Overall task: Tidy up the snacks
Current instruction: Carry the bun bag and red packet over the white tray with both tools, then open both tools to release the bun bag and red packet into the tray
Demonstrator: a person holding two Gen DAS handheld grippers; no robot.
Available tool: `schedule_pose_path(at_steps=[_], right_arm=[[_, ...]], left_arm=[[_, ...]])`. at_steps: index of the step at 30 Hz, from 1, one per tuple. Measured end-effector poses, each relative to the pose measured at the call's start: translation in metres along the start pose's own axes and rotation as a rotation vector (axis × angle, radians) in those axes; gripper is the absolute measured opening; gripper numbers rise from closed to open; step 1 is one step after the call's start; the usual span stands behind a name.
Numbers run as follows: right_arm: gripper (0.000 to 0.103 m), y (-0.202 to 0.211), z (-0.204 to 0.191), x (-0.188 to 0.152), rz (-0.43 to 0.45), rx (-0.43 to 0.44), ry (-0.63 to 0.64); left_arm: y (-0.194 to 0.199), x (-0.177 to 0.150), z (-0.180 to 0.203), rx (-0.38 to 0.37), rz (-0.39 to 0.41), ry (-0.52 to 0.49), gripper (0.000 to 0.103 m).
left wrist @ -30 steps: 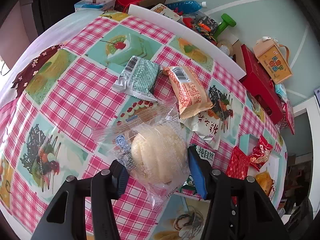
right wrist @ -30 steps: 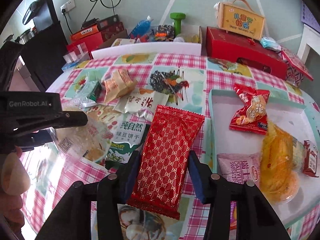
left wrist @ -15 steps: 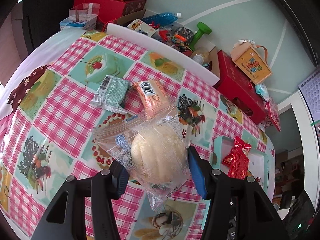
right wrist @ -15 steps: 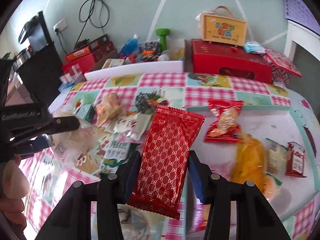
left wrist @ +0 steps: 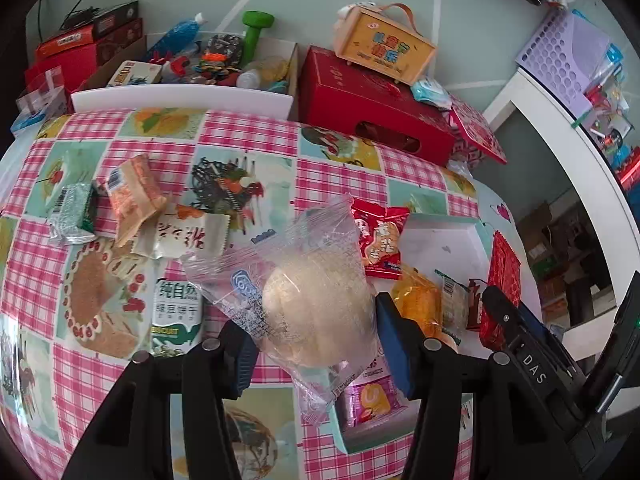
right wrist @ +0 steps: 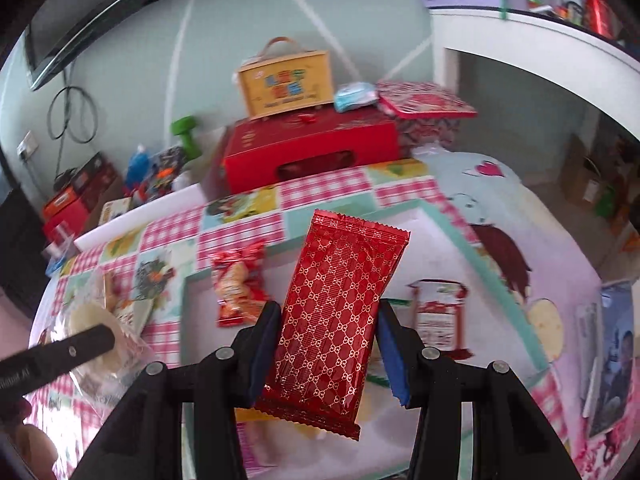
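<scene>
The left gripper (left wrist: 312, 344), tilted downward, clamps a bun in a clear bag (left wrist: 316, 312) above the tablecloth (left wrist: 340, 172), beside the tray (left wrist: 440, 236). The right gripper (right wrist: 328, 356), likewise tilted down, pinches a red packet (right wrist: 340, 320) over the tray (right wrist: 452, 236).

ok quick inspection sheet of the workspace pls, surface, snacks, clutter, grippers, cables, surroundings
surface: table under a pink checked cloth with dessert pictures
job's things: white tray with a mint rim holds several packets; green packet, orange packet and a white packet lie loose on the cloth
clutter: red box, yellow handled case, green dumbbell, blue bottle behind the table
grippers: left gripper shut on a clear-wrapped bun; right gripper shut on a red foil packet above the tray
cables: black looped cable on the wall
surroundings: pale green wall, white shelf, lilac basket
</scene>
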State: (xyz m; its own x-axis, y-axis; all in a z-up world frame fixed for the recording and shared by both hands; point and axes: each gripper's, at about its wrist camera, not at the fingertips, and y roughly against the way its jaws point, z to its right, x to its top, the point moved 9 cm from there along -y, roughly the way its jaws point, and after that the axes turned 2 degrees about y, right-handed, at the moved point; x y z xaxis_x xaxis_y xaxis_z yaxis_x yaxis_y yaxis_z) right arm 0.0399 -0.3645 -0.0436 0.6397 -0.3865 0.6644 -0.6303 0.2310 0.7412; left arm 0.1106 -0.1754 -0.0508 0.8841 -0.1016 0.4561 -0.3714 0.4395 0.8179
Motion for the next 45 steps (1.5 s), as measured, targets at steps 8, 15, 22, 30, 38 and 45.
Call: schedule_pose_path(at_steps=[8,15,22,30,38,45], right_arm=[[0.051,-0.015,0.032,-0.005,-0.039,-0.021,-0.063],[0.051,-0.022,0.033,-0.006,-0.052,-0.017,-0.060],[0.051,-0.025,0.028,-0.008,-0.063,-0.016,-0.043],[0.064,-0.028,0.030,-0.010,-0.078,-0.048,-0.031],[0.070,-0.026,0.032,-0.008,-0.088,-0.049,-0.039],[0.082,-0.024,0.027,-0.008,-0.087,-0.048,-0.026]], left_arm=[[-0.036,0.003,0.031,-0.018,-0.013,-0.075,0.056],[-0.057,0.004,0.046,-0.031,-0.002,-0.109,0.056],[-0.070,-0.002,0.053,-0.069,-0.027,-0.097,0.056],[-0.073,-0.007,0.063,-0.101,-0.048,-0.104,0.060],[-0.066,-0.009,0.055,-0.080,-0.086,-0.064,0.081],[-0.046,-0.004,0.041,0.002,-0.098,-0.044,0.089]])
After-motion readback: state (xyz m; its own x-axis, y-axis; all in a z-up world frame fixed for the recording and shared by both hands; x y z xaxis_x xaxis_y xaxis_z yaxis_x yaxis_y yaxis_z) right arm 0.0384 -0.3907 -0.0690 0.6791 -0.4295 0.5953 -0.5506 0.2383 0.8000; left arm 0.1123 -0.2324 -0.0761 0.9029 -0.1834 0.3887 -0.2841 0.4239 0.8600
